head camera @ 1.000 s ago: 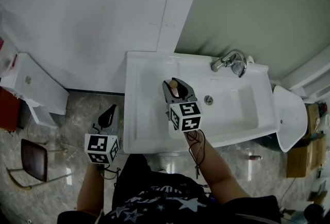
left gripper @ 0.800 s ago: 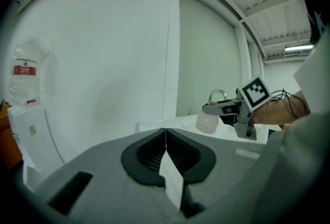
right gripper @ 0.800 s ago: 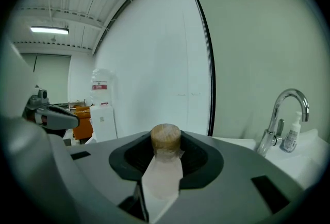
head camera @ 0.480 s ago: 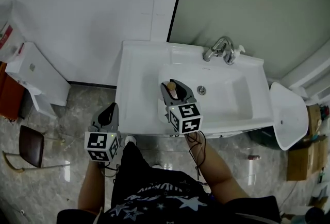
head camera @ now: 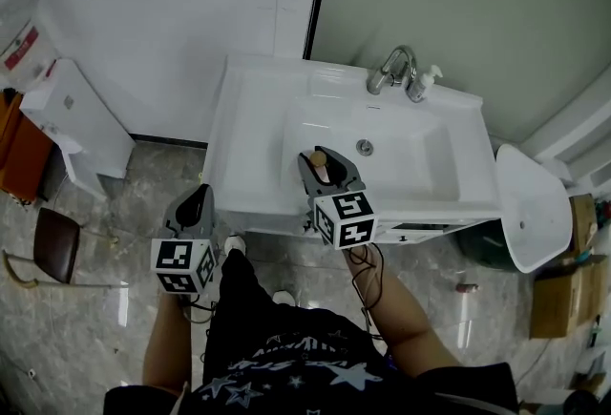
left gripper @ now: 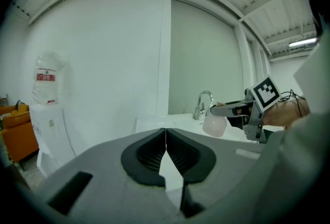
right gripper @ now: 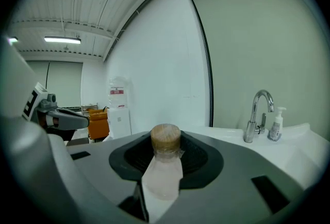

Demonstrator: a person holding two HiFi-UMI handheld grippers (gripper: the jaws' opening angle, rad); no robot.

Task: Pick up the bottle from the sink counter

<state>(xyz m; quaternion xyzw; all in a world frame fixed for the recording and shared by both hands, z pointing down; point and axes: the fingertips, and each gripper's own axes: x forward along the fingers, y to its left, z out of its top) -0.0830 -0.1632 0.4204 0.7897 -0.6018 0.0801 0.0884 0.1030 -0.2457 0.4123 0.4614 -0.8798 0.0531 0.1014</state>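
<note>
White counter (head camera: pixel 246 151) set against the wall. Basin (head camera: pixel 420 160) sunk in its right part, drain (head camera: pixel 364 147) near the basin's middle. Chrome faucet (head camera: pixel 391 70) on the back rim. Pump dispenser (head camera: pixel 420 85) upright, just beside the faucet on its right. Grey marbled floor (head camera: pixel 115 308) below, with a dark-seated chair (head camera: pixel 57 246) at far left.

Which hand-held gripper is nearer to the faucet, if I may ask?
The right hand-held gripper: it is over the basin's front edge, facing the faucet; the left hand-held gripper is off the counter's front left corner, over the floor.
</note>
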